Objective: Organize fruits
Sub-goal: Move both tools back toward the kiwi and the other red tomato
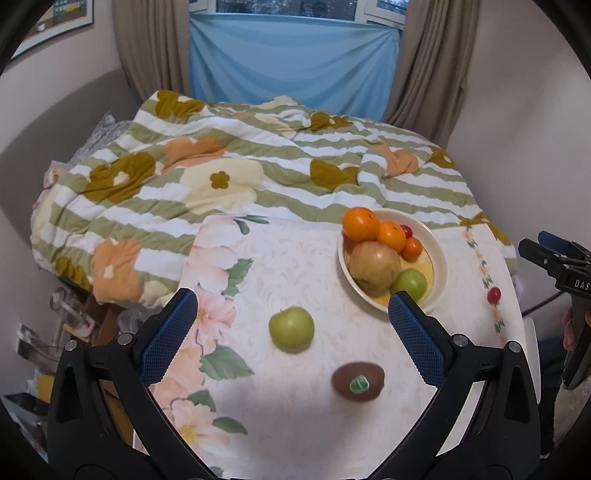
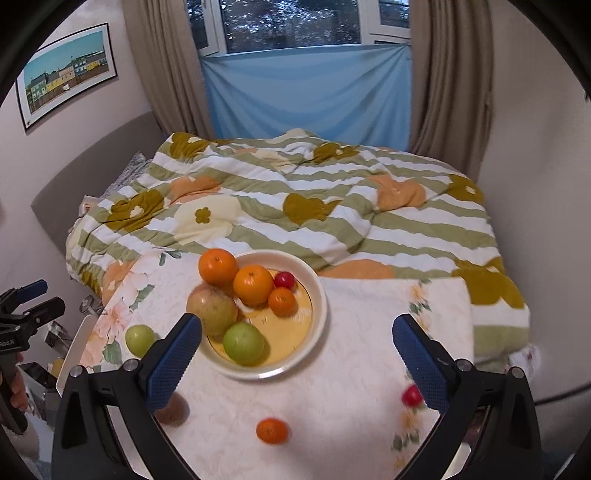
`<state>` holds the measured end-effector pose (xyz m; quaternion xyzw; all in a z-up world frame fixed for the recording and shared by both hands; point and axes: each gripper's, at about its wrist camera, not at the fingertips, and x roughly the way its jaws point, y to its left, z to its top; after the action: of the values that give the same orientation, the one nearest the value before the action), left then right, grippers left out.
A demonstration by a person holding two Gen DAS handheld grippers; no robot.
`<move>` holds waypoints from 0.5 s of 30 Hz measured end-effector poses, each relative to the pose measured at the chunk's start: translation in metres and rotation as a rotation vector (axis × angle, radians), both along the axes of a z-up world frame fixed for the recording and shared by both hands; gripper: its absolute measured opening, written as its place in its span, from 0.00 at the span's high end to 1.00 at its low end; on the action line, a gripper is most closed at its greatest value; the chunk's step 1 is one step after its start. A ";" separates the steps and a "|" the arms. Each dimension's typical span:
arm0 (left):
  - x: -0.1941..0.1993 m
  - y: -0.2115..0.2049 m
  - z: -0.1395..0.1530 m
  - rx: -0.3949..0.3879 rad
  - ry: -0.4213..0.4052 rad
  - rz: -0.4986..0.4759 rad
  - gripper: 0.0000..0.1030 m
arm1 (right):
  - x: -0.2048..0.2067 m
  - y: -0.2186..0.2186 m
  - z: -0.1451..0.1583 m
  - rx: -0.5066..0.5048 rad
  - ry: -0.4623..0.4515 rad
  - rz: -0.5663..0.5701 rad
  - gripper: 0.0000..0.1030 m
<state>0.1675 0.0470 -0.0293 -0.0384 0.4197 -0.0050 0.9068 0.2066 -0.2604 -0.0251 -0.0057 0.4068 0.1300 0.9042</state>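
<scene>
Cream bowl (image 2: 320, 295) of fruit on table (image 2: 351, 406), green apple (image 1: 291, 328), kiwi (image 1: 357, 380) and small orange (image 2: 272, 430) outside it, left tongs (image 1: 291, 339) and right tongs (image 2: 297, 354) both spread wide, empty.

Soft, even indoor light, heavy fisheye warp in both views.
Black vignette at corners; window (image 2: 291, 26) far ahead is dim. Faint shadows under fruit. Motion blur on the small orange (image 2: 272, 430) and red fruit (image 2: 412, 396) nearest the right gripper (image 2: 297, 350).
</scene>
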 end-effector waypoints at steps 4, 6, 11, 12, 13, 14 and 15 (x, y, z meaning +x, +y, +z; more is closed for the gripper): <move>-0.018 -0.004 -0.002 -0.013 -0.002 -0.039 0.00 | -0.022 -0.005 -0.001 -0.019 -0.003 -0.045 0.00; -0.025 -0.007 -0.005 -0.024 0.005 -0.061 0.00 | -0.032 -0.009 -0.004 -0.027 -0.002 -0.077 0.00; -0.034 -0.019 -0.021 -0.050 0.042 -0.102 0.00 | -0.046 -0.023 -0.017 -0.048 0.022 -0.113 0.00; -0.036 -0.022 -0.024 -0.045 0.046 -0.105 0.00 | -0.048 -0.025 -0.019 -0.050 0.024 -0.113 0.00; -0.039 -0.028 -0.028 -0.041 0.051 -0.108 0.00 | -0.050 -0.030 -0.023 -0.050 0.027 -0.113 0.00; -0.040 -0.031 -0.031 -0.042 0.055 -0.108 0.00 | -0.050 -0.035 -0.028 -0.051 0.032 -0.114 0.00; -0.041 -0.036 -0.036 -0.047 0.062 -0.109 0.00 | -0.050 -0.038 -0.031 -0.048 0.037 -0.114 0.00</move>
<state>0.1264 0.0111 -0.0656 -0.0368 0.4488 -0.0628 0.8907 0.1564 -0.2986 -0.0565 -0.0020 0.4262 0.0687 0.9020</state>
